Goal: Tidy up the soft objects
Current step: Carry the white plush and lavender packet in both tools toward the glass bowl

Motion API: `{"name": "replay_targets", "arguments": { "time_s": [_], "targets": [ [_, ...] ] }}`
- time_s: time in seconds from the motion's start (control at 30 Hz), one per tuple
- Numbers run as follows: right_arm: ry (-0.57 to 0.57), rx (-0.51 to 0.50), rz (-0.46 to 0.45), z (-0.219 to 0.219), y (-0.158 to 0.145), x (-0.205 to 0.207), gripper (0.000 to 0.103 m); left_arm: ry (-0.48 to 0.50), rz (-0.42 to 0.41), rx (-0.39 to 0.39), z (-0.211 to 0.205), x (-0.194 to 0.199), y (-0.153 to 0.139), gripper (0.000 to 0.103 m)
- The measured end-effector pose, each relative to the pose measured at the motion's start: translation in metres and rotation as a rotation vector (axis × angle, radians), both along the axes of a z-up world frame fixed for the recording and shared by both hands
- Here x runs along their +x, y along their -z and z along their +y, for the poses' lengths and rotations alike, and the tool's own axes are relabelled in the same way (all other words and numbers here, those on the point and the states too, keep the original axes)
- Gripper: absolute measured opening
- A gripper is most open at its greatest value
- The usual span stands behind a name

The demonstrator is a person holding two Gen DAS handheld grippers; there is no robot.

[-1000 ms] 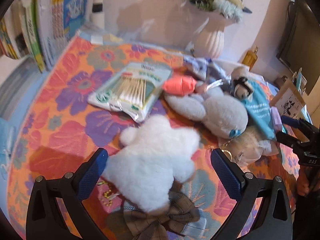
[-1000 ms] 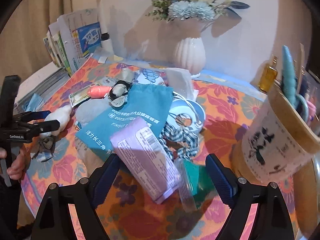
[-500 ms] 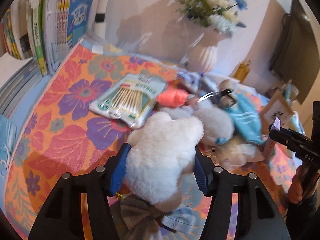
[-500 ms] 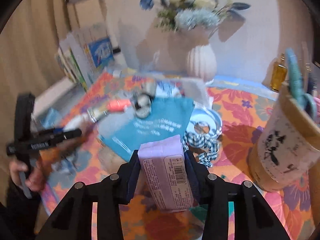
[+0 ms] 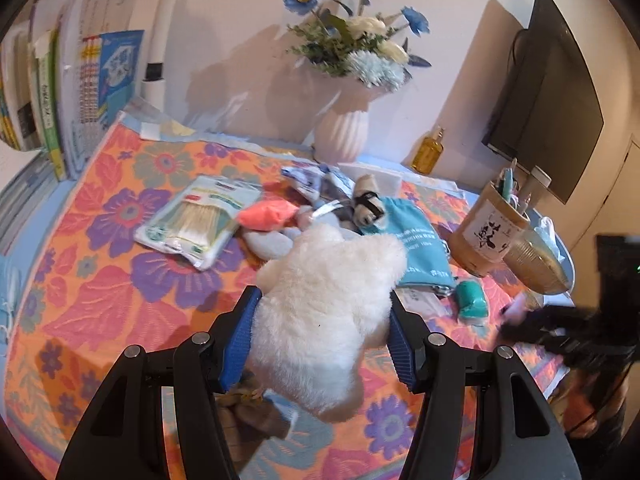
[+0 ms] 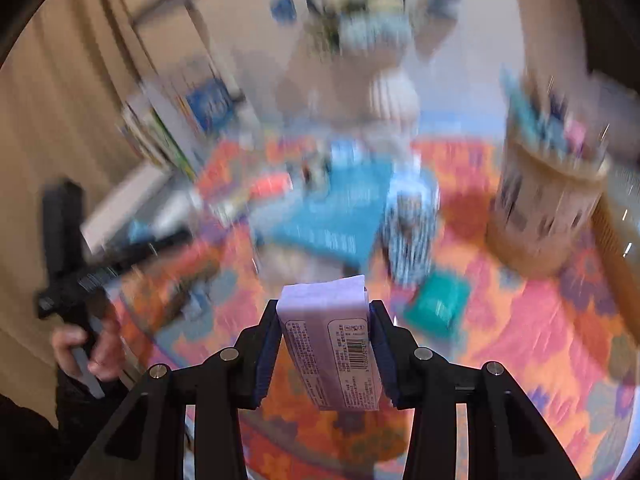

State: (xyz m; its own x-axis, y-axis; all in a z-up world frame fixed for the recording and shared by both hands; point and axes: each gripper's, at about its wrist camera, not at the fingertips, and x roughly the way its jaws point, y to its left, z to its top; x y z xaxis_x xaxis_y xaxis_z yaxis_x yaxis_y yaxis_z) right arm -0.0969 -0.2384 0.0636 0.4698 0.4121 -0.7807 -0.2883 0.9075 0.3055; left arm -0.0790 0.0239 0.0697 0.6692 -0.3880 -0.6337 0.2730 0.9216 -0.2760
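Note:
My left gripper (image 5: 324, 338) is shut on a white plush bear (image 5: 326, 312) and holds it above the floral tablecloth (image 5: 120, 280). My right gripper (image 6: 326, 346) is shut on a purple tissue pack (image 6: 332, 348), lifted above the table; that view is blurred by motion. On the table lie a teal drawstring bag (image 5: 416, 248), a grey plush (image 5: 272, 240), a small tan plush (image 5: 366, 200), an orange pouch (image 5: 264, 216) and a small green pack (image 5: 472, 304). The right gripper shows dark and blurred at the left wrist view's right edge (image 5: 568, 332).
A cotton swab packet (image 5: 200, 220) lies left of the pile. A white vase with flowers (image 5: 344, 128), an amber bottle (image 5: 428, 152), a paper pen holder (image 5: 492, 232) and a gold bowl (image 5: 532, 260) stand at the back and right. Books (image 5: 80, 88) line the left.
Both grippers closed, the left on the white bear, the right on the purple pack, and both lifted their loads off the table. The right one is moving fast.

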Motion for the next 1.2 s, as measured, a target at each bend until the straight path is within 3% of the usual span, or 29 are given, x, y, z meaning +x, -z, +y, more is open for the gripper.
{"name": "replay_targets", "arguments": {
  "time_s": [0.07, 0.13, 0.3, 0.43, 0.47, 0.53, 0.57, 0.7, 0.83, 0.93, 1.03, 1.2],
  "targets": [
    [0.009, -0.007, 0.059, 0.005, 0.024, 0.006, 0.043, 0.012, 0.017, 0.014, -0.007, 0.001, 0.005, 0.057],
    [0.009, 0.029, 0.115, 0.004, 0.040, 0.010, 0.053, 0.018, 0.031, 0.020, -0.011, 0.002, 0.007, 0.057],
    [0.031, 0.075, 0.066, -0.002, 0.039, -0.007, 0.077, 0.023, 0.040, 0.015, -0.018, 0.003, -0.002, 0.057],
    [0.117, -0.018, 0.044, 0.013, 0.043, -0.013, 0.081, 0.037, 0.019, 0.017, -0.036, -0.007, -0.017, 0.057],
    [0.131, -0.036, 0.036, 0.016, 0.043, -0.013, 0.080, 0.040, 0.011, 0.025, -0.041, -0.009, -0.020, 0.057],
    [0.168, -0.107, 0.000, 0.021, 0.042, -0.015, 0.056, 0.046, -0.010, 0.044, -0.051, -0.015, -0.029, 0.057],
    [0.163, -0.124, -0.011, 0.022, 0.040, -0.014, 0.038, 0.047, -0.016, 0.056, -0.057, -0.018, -0.034, 0.057],
    [0.235, -0.063, -0.094, -0.008, 0.007, -0.028, 0.037, 0.071, -0.085, 0.107, -0.086, -0.025, -0.064, 0.057],
    [0.397, 0.007, -0.220, -0.077, -0.052, -0.047, 0.037, 0.157, -0.182, 0.093, -0.135, -0.027, -0.103, 0.057],
    [0.558, 0.002, -0.298, -0.130, -0.089, -0.055, 0.037, 0.250, -0.219, 0.087, -0.186, -0.020, -0.122, 0.057],
    [0.697, 0.004, -0.302, -0.181, -0.101, -0.054, 0.037, 0.325, -0.224, 0.079, -0.242, -0.007, -0.129, 0.057],
    [0.882, 0.030, -0.209, -0.252, -0.089, -0.045, 0.037, 0.455, -0.182, 0.095, -0.328, 0.015, -0.112, 0.057]
  ]
}}
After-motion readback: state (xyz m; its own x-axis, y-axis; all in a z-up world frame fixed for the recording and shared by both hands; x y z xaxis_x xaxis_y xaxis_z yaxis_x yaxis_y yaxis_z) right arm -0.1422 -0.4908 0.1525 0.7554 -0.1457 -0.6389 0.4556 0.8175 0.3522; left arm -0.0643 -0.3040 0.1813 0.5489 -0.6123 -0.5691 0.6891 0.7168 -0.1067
